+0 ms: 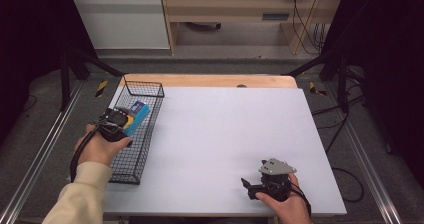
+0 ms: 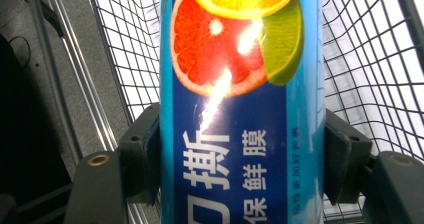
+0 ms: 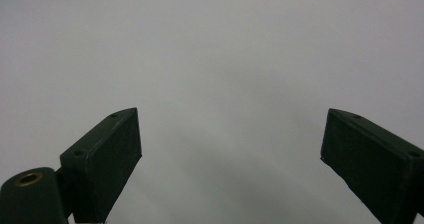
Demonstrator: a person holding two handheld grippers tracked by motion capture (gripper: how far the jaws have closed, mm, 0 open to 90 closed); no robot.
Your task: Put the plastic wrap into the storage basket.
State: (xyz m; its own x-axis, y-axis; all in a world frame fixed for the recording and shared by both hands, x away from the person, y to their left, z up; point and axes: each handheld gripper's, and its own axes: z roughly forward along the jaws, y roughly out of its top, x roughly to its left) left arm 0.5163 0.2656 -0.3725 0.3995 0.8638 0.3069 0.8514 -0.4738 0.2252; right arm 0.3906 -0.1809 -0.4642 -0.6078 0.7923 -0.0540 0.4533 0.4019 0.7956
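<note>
Now left claw [image 2: 240,149] clamps blue box [image 2: 240,109] above wire basket [image 1: 142,91].

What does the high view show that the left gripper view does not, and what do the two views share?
High view alone: the whole white table, the right gripper resting open near its front edge, and both of the person's hands. Left gripper view alone: the box's printed citrus slices and white characters, and the black pads pressing its two sides. Shared: the blue box held by the left gripper over the wire basket.
</note>
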